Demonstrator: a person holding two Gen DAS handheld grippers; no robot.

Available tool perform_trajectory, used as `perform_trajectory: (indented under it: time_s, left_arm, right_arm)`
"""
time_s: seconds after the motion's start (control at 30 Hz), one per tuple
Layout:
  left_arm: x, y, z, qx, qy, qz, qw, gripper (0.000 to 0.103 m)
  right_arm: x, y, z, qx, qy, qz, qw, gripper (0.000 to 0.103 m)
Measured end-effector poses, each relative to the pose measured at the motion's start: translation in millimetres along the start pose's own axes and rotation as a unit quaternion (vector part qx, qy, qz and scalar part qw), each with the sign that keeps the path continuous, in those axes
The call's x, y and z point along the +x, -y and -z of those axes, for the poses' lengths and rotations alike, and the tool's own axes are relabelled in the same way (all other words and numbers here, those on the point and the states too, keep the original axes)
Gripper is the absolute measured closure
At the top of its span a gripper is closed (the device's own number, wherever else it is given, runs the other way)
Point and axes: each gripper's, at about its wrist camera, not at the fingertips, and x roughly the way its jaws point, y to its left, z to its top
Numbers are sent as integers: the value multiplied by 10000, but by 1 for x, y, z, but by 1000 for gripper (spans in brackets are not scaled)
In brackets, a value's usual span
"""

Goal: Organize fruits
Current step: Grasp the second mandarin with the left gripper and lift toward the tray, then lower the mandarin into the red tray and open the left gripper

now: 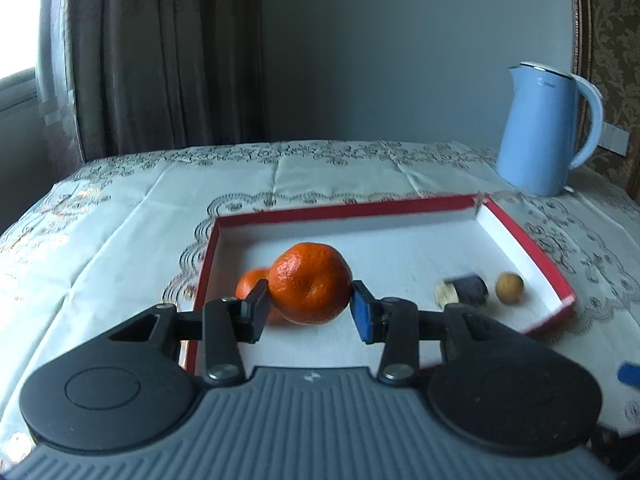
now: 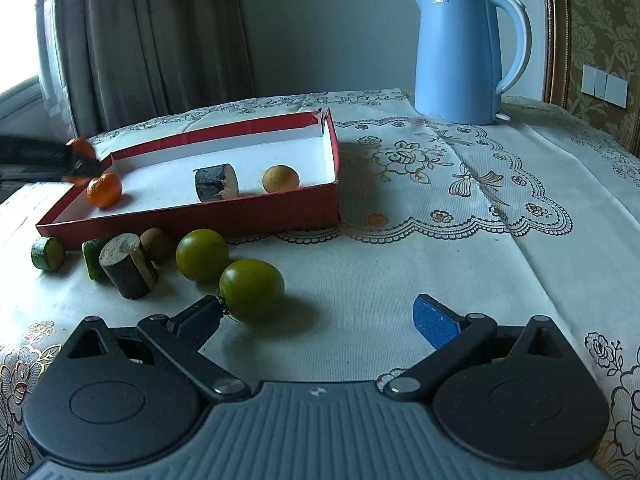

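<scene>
Tangerine [image 1: 310,283] is sitting clamped between the pads of your left tool [image 1: 310,304], raised over the near left part of the red box [image 1: 340,210], its dimpled stem end turning toward the camera. It is round and slightly flattened, with glossy, pebbled peel. Behind it a second tangerine [image 1: 250,282] is lying on the white floor of the box. Farther right inside, a dark-skinned cylinder piece [image 1: 464,290] is lying on its side, its pale cut face pointing left, beside a small tan round fruit [image 1: 509,288]. Your right tool [image 2: 316,320] is hovering with its fingers spread wide apart, gripping nothing; a smooth green tomato [image 2: 252,290] is resting on the table's embroidered cloth [image 2: 400,260] just at the left finger, stem toward that finger. A second green tomato [image 2: 202,255] is sitting just behind it.
</scene>
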Motion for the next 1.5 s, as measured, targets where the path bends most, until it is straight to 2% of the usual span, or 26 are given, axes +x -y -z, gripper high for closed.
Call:
perform_trajectory:
  time_s: [0.13,0.3,0.4,0.5,0.7,0.8,0.87,0.9,0.93,1.0,1.03,1.13,1.2,1.23,1.3,1.37,1.5]
  left_arm:
    - [28,4,-12,-52,-194,74,9998,64]
    - [56,12,-16,44,-327,-90,9994,64]
    - [64,17,-18,196,-242,-225,9993,64]
    - [73,18,-21,102,-408,-138,9990,64]
    - [96,22,-17,132,-628,-222,9977,64]
    - [96,23,-16,201,-624,-217,9976,64]
    - [95,23,-17,166,-666,-141,9975,61]
    - [94,22,-18,134,-650,-140,9977,54]
    - [92,21,-19,122,-622,-123,9979,42]
    - [85,22,-19,156,-517,-152,9984,27]
    - [78,24,-19,247,-416,-226,9986,25]
    - [53,25,-14,545,-185,-311,9979,23]
    - [29,18,-6,484,-46,-265,9985,20]
    - [17,14,0,397,13,-218,9990,14]
    - [-6,4,15,258,37,-114,9996,10]
    - [-28,-4,34,111,61,-139,9998,10]
    - [-53,-13,67,111,-55,-208,9997,8]
  right_arm:
    - [1,1,0,-10,-12,8,10000,0]
    - [2,0,0,-29,-20,23,10000,0]
    - [2,0,1,-41,-24,31,10000,0]
    - [2,-1,1,-59,-32,44,10000,0]
    - [3,-1,0,-82,-41,61,9999,0]
    - [4,-2,1,-121,-55,93,9999,0]
    - [4,-2,1,-131,-58,99,9998,0]
    - [4,-2,1,-132,-57,98,9998,0]
    - [4,-2,1,-131,-57,98,9998,0]
    - [4,-2,1,-133,-57,99,9998,0]
    - [4,-2,1,-135,-58,101,9998,0]
    - [4,-3,1,-155,-64,114,9998,0]
    - [4,-4,1,-173,-70,127,9997,0]
    - [4,-3,2,-172,-69,125,9998,0]
    - [4,-3,2,-162,-64,114,9998,0]
    - [4,-3,2,-175,-68,123,9997,0]
    - [5,-5,2,-231,-88,166,9996,0]
